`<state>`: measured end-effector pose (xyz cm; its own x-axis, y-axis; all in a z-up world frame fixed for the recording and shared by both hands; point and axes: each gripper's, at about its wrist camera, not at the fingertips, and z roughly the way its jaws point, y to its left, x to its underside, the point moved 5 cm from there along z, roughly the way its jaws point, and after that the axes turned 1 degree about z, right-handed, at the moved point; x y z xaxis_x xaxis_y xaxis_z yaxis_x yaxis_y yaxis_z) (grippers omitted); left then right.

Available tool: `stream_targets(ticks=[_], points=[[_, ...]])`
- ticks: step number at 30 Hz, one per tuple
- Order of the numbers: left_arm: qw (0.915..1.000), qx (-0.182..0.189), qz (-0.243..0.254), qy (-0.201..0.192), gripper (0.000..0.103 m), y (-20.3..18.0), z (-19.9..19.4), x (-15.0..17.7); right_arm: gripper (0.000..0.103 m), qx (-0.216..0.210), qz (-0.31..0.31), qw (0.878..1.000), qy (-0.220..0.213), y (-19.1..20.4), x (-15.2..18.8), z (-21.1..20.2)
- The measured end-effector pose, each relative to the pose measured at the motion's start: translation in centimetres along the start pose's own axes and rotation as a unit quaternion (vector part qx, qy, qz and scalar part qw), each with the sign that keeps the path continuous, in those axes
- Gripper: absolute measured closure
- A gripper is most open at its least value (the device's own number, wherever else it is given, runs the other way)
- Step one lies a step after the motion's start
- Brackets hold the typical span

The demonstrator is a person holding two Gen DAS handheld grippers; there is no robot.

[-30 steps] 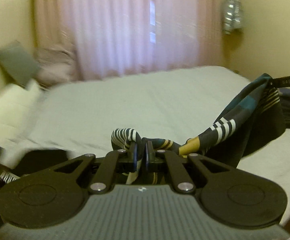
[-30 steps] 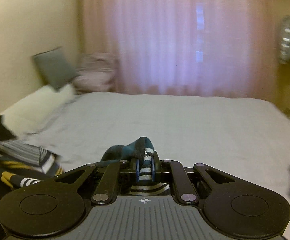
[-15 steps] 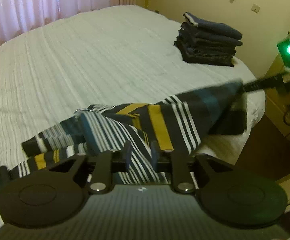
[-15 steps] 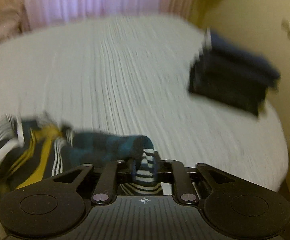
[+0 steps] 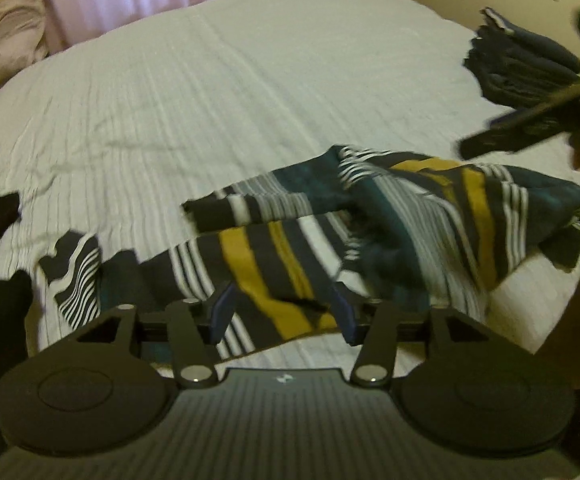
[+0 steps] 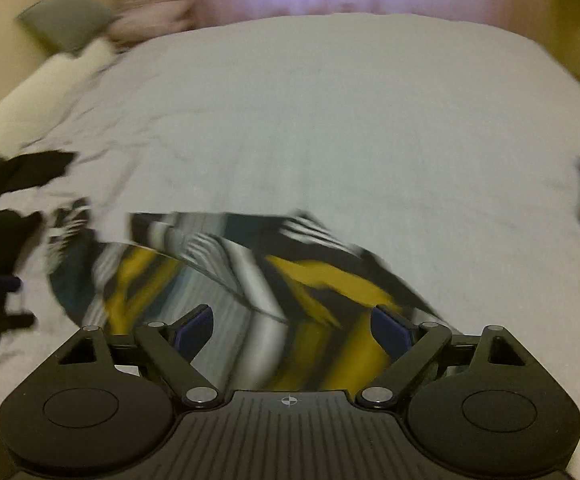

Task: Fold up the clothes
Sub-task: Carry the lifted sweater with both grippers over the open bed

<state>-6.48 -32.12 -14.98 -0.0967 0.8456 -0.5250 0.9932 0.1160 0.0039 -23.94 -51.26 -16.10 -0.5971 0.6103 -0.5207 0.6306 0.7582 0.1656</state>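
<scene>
A striped garment (image 5: pixel 330 240) lies rumpled at the near edge of the white bed (image 5: pixel 249 80) as the left gripper (image 5: pixel 281 312) and right gripper (image 6: pixel 290 328) spread open, releasing it; bunched layers risk a crooked fold.

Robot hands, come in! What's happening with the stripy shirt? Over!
Left gripper, right gripper: jaws opening, nothing gripped. Navy, yellow and white striped garment rumpled on white bedspread. Nothing blocking.

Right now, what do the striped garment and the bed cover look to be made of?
Striped garment: soft matte fabric, probably knit; it drapes limply and crumples into folds. Bed cover: pale matte textile, maybe quilted or ribbed cotton; fine parallel ridges and shallow wrinkles show.
</scene>
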Motion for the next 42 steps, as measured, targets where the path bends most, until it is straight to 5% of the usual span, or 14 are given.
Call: stream_targets(ticks=[7,9,10,11,14,19,23,27,32,39,40,42], points=[[0.9995,-0.012,-0.022,0.022,0.055,0.4,1.2,1.5,0.016,-0.01,-0.022,0.993,0.112,5.9,0.5,13.2],[0.9993,-0.018,-0.023,0.022,0.055,0.2,1.3,1.5,0.059,0.013,-0.028,0.992,0.12,5.1,1.5,14.6],[0.9994,-0.022,-0.019,0.018,0.055,-0.1,1.2,1.3,0.084,0.015,-0.022,0.993,0.117,4.1,1.8,14.0],[0.9994,-0.026,-0.015,0.014,0.055,-0.4,1.1,1.1,0.089,0.001,-0.005,0.994,0.108,2.9,1.8,12.7],[0.9993,-0.036,0.005,0.001,0.055,-2.0,1.1,-0.3,0.093,0.001,0.017,0.998,0.059,-2.0,1.2,7.2],[0.9991,-0.007,0.036,-0.02,0.05,-6.1,3.2,-4.1,0.099,0.073,0.092,0.993,-0.031,-14.6,0.3,-5.0],[0.9957,0.025,0.085,-0.025,0.049,-9.8,5.8,-7.6,0.099,0.114,0.152,0.981,-0.045,-22.1,2.8,-10.2],[0.9864,0.046,0.151,-0.046,0.045,-12.7,7.3,-10.8,0.1,0.133,0.197,0.971,-0.037,-25.5,6.0,-11.7],[0.9591,0.085,0.258,-0.079,0.042,-17.0,9.6,-14.8,0.099,0.119,0.184,0.975,-0.048,-25.6,6.6,-13.4],[0.8903,0.161,0.412,-0.107,0.044,-25.6,14.0,-18.2,0.1,0.104,0.115,0.983,-0.094,-23.1,5.3,-16.8],[0.8807,0.172,0.429,-0.105,0.047,-26.8,14.6,-18.3,0.1,0.106,0.108,0.984,-0.099,-22.7,5.3,-17.0],[0.8664,0.183,0.453,-0.104,0.09,-28.5,15.1,-18.4,0.1,0.117,0.102,0.982,-0.112,-22.5,5.1,-17.8]])
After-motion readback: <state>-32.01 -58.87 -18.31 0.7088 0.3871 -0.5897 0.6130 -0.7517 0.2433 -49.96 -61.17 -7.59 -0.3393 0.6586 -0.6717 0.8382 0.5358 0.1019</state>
